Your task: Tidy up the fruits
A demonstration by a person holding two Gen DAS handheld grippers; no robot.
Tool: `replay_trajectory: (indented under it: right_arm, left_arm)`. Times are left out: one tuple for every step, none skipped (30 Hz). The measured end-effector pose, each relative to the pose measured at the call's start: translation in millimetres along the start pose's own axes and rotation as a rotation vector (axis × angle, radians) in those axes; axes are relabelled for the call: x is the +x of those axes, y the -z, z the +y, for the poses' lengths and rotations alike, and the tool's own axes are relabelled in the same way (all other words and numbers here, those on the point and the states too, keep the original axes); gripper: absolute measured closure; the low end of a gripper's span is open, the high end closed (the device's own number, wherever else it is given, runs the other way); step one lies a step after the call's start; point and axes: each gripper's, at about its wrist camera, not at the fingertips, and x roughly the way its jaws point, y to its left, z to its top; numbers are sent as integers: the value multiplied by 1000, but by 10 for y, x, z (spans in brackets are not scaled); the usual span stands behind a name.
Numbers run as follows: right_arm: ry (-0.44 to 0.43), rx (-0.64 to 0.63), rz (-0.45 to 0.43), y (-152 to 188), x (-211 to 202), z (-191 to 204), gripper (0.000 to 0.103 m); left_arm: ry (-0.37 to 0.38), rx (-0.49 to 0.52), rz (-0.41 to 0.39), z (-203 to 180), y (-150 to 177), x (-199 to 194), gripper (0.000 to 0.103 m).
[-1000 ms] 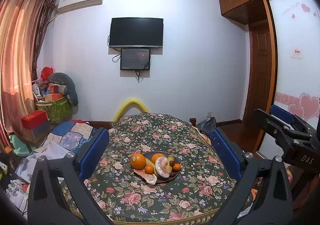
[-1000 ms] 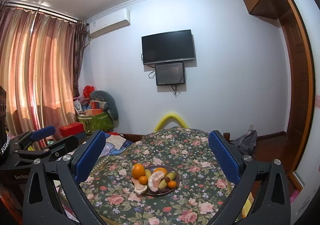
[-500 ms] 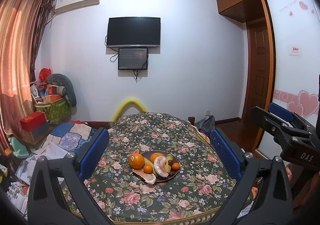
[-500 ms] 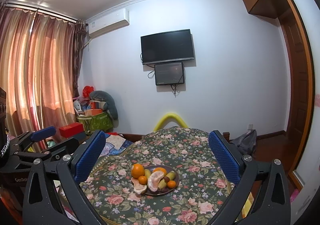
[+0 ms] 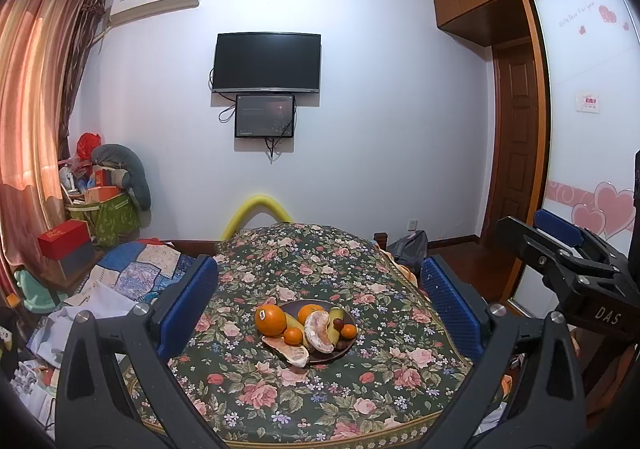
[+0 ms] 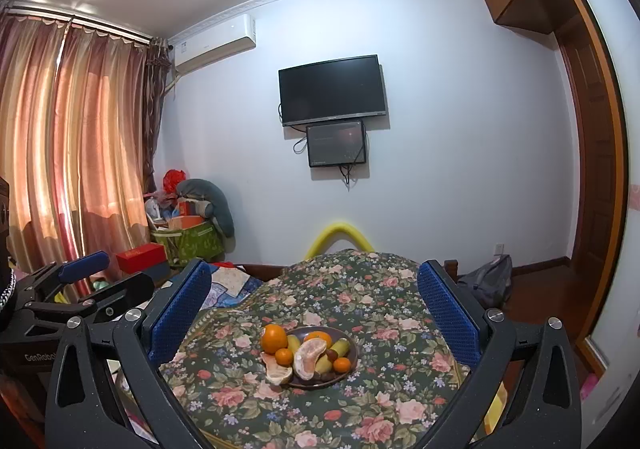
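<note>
The fruits sit heaped on a dark plate (image 5: 349,319) ahead of both tongs, on a worktop covered by a floral cloth (image 5: 320,273). A big orange (image 5: 271,320) rests at the plate's left edge, with a small mandarin (image 5: 293,336) just beside it and peeled pomelo segments (image 5: 318,331) in the middle. The left tongs (image 5: 320,299) are spread wide with nothing between the blue pads, well short of the plate. The right tongs (image 6: 314,305) are likewise spread and empty, the plate (image 6: 352,345) lying ahead between their fingers.
</note>
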Motion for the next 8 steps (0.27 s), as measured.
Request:
replay_trajectory:
  right_arm:
    - [1, 0, 0, -4, -4, 2, 0]
    - [1, -1, 1, -5, -3, 3, 0]
    - [1, -1, 2, 0, -2, 0, 0]
    - [1, -1, 2, 5, 4, -3, 0]
    - [2, -1, 2, 4, 4, -2, 0]
    - [1, -1, 3, 4, 4, -3, 0]
    - [1, -1, 4, 5, 14, -4, 0]
    - [1, -1, 5, 2, 10, -4, 0]
  left_arm:
    - [0, 0, 0, -1, 0, 1, 0]
    - [0, -1, 1, 5, 1, -3, 0]
    - [0, -1, 1, -1, -2, 2, 0]
    - [1, -2, 3, -1, -2, 6, 0]
    - [2, -2, 4, -1, 1, 7, 0]
    - [1, -2, 4, -5, 2, 4, 0]
    - [0, -3, 4, -5, 2, 5, 0]
    - [0, -4, 5, -3, 1, 9, 0]
